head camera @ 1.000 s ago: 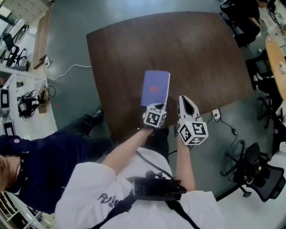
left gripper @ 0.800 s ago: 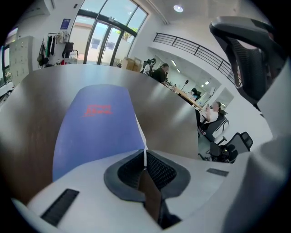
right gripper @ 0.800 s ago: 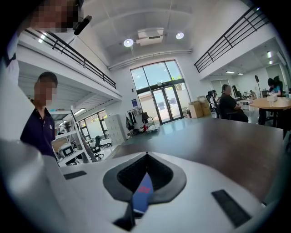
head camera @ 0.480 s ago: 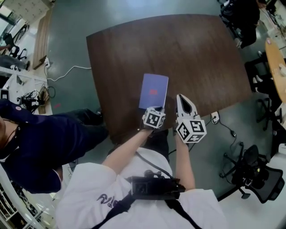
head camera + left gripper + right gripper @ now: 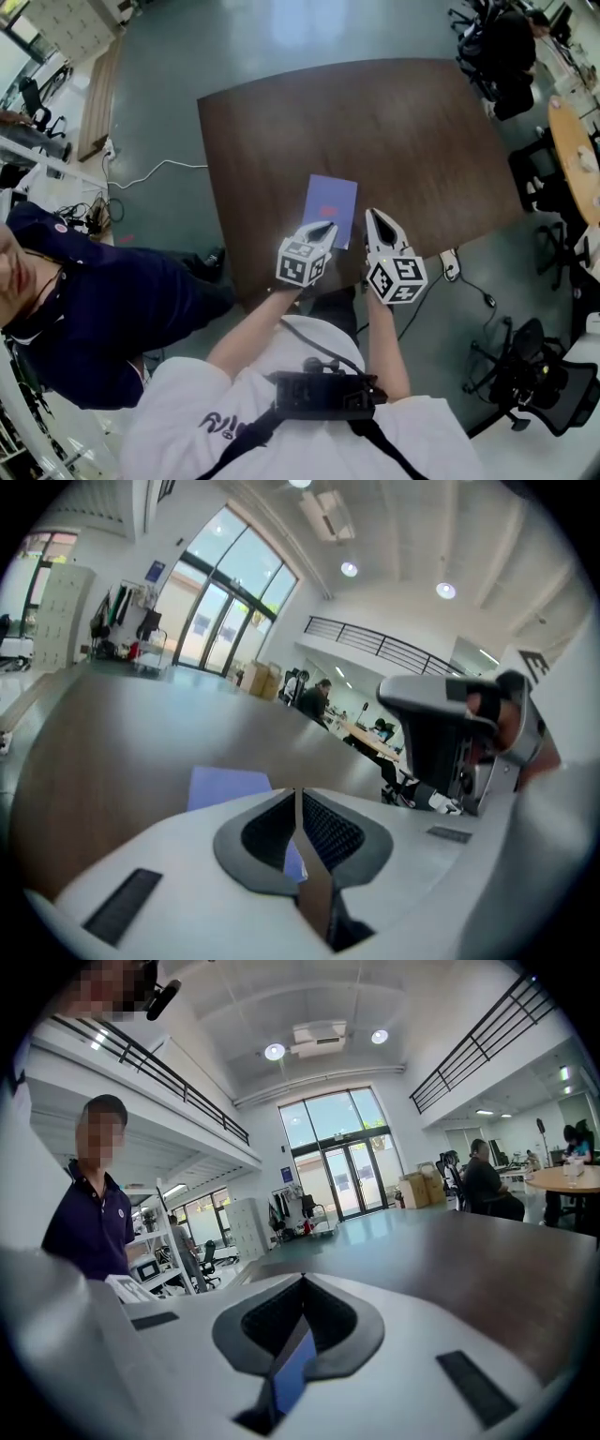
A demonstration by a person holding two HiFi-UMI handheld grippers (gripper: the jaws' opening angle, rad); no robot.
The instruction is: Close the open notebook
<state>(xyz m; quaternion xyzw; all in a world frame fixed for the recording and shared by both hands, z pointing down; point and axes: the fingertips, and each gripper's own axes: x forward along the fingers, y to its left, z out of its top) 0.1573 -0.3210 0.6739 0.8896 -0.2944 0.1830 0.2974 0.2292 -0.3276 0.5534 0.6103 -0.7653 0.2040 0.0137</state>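
The notebook (image 5: 333, 204) lies closed on the dark wooden table (image 5: 375, 122), purple cover up, near the front edge. My left gripper (image 5: 328, 227) hovers above the notebook's near edge, jaws shut with nothing between them. In the left gripper view the purple cover (image 5: 225, 785) shows just past the closed left gripper (image 5: 298, 794). My right gripper (image 5: 372, 214) is just right of the notebook, its fingers meeting at the tip. In the right gripper view the right gripper (image 5: 302, 1281) is shut, and a blue sliver of the notebook (image 5: 292, 1372) shows through the gap behind the tips.
A person in a navy shirt (image 5: 75, 291) stands close at the table's left front corner. Office chairs (image 5: 534, 366) stand on the floor to the right. A white cable (image 5: 150, 169) lies on the floor left of the table.
My left gripper has lifted off the notebook's near edge and drawn back, still shut. The notebook stays flat and closed. The right gripper has shifted slightly.
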